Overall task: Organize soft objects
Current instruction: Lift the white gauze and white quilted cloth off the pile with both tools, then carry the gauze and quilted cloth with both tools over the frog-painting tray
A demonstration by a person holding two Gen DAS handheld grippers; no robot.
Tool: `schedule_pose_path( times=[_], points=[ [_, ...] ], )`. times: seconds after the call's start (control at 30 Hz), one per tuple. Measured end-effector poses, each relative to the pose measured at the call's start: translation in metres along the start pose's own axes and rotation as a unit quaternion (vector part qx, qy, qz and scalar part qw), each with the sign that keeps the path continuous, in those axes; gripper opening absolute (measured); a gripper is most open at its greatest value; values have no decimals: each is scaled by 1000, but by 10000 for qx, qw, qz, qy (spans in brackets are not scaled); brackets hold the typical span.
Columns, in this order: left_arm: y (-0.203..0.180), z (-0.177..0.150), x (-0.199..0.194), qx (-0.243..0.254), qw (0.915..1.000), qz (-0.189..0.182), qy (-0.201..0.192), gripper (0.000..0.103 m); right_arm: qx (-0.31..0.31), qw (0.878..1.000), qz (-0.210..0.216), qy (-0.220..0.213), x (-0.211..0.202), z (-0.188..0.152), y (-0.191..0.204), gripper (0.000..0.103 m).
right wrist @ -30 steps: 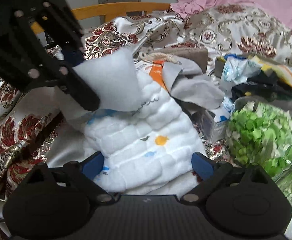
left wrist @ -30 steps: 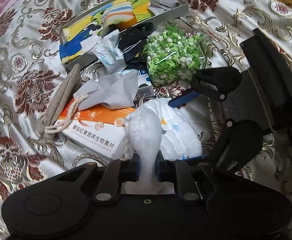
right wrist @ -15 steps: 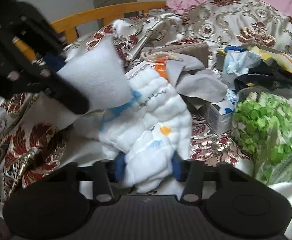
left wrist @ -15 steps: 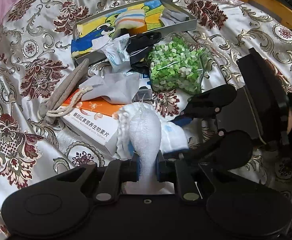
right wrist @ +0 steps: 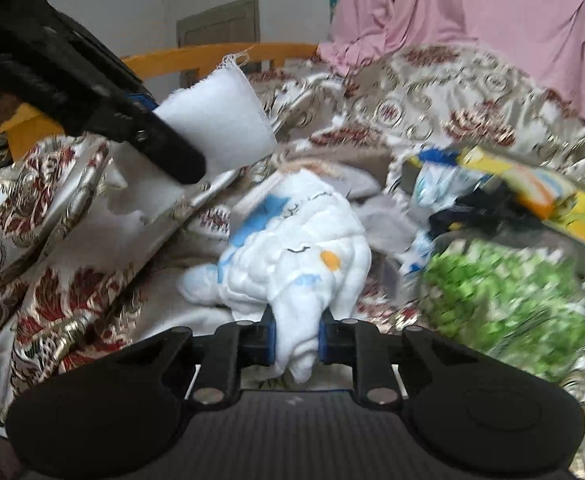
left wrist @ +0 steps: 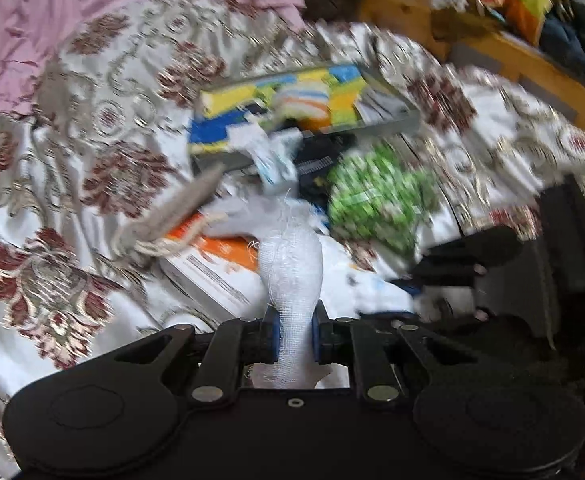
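Overhead, both grippers work above a brocade bedspread (left wrist: 92, 152) whose bare stretch lies on the left of the left wrist view, while a wooden bed rail (left wrist: 532, 68) bounds it at upper right and pink fabric (right wrist: 492, 20) hangs behind. Ahead of the fingers the room is crowded: a shallow grey tray (left wrist: 396, 120) of bright yellow and blue cloths sits at the far side, a crinkly bag of green bits (left wrist: 376, 200) lies just beside it, and an orange-and-white box (left wrist: 212, 264) with a brown drawstring pouch (left wrist: 180, 208) lying over it is nearer, all close together. Pale wrappers and a dark item lie between the tray and the bag, too blurred to name. The left gripper (left wrist: 295, 338) has its blue-padded fingers closed tight on a roll of white gauze (left wrist: 292, 264), which stands up out of the pinch above the box. The right gripper (right wrist: 295, 340) is likewise clamped on a corner of a quilted white cloth (right wrist: 300, 252) printed with blue and orange marks; the cloth bunches forward from the fingers over the bedspread, close to the green bag. In the right wrist view the left gripper reaches in from the upper left, gauze end flared beyond its tips, near the cloth but apart.
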State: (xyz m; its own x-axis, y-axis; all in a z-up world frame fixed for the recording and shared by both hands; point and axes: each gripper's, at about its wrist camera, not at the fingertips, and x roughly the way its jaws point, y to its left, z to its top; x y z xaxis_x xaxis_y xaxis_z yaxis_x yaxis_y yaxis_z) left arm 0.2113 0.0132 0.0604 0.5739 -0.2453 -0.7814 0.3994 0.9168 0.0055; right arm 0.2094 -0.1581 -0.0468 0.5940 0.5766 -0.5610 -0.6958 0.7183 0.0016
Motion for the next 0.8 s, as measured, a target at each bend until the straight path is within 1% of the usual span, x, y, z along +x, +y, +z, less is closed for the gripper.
schedule_pose_path(
  times=[0.17,0.33,0.43,0.63,0.7,0.8],
  points=[
    [13,13,-9,-113,9995,55,-294,16,-64,9984,-323,-464,-25,9,0,20],
    [24,22,-7,-286,9981,-125,-522,16,6,9947,-461,-922,-42,20,-10,20],
    [31,33,1,-253,9973,-201,-655,16,105,9924,-531,-1104,-43,28,-22,20],
    [53,78,34,-271,9933,-266,-1091,16,571,9853,-687,-1455,-35,51,-54,20],
    [60,95,50,-294,9915,-297,-1234,16,678,9823,-781,-1560,-32,59,-65,20],
    [67,119,76,-379,9883,-367,-1432,16,894,9779,-929,-1647,-28,61,-86,20]
  ],
)
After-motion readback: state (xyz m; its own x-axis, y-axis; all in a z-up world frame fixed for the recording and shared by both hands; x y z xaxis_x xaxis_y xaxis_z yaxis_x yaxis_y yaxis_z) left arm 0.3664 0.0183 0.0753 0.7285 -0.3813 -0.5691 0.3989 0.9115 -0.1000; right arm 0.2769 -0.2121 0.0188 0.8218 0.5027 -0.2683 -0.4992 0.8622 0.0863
